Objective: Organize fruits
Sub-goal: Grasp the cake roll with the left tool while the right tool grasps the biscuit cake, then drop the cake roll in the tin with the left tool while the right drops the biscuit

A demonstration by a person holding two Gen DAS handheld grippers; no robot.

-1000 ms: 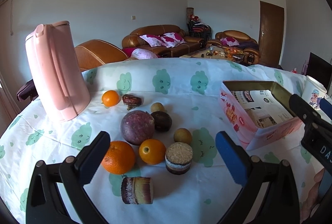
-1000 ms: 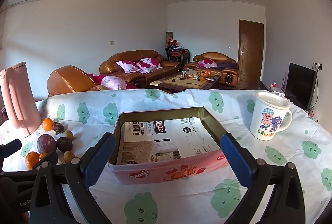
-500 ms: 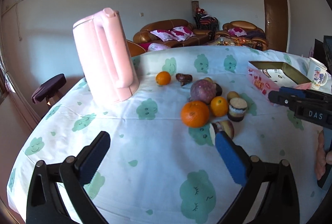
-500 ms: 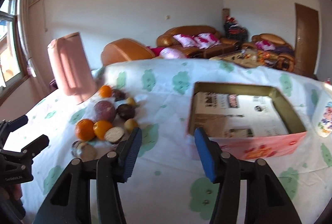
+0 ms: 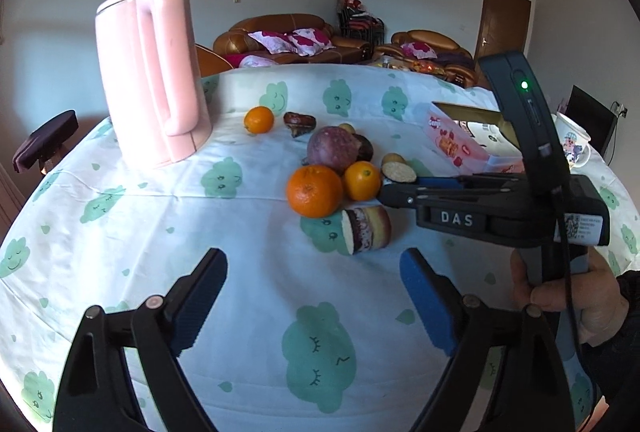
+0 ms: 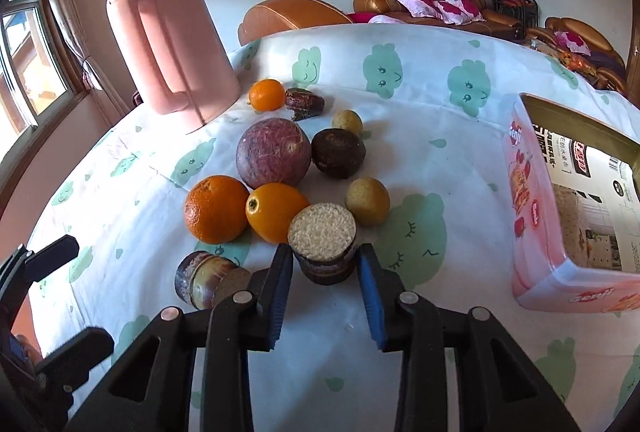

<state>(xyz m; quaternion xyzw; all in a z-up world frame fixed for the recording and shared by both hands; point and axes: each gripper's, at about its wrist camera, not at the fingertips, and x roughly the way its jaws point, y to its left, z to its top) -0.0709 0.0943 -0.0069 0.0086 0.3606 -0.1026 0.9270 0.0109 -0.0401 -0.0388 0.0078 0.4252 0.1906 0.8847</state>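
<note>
Fruits lie clustered on the cloud-print tablecloth [image 6: 420, 160], all placed here by the pink kettle [image 6: 172, 44]. Just beside its base: small orange [image 6: 267, 95], dark wrinkled piece [image 6: 304, 103]. Further out: large purple fruit [image 6: 273, 153], big orange [image 6: 216, 209]. Upright sugarcane stub [image 6: 323, 243], pale cut face up, sits between right gripper [image 6: 325, 284] pads; jaws just closing, contact unclear. Left gripper [image 5: 314, 298] spread, closing slightly, nothing between. Pink tin [image 6: 536, 232] well apart, cut off by frame.
</note>
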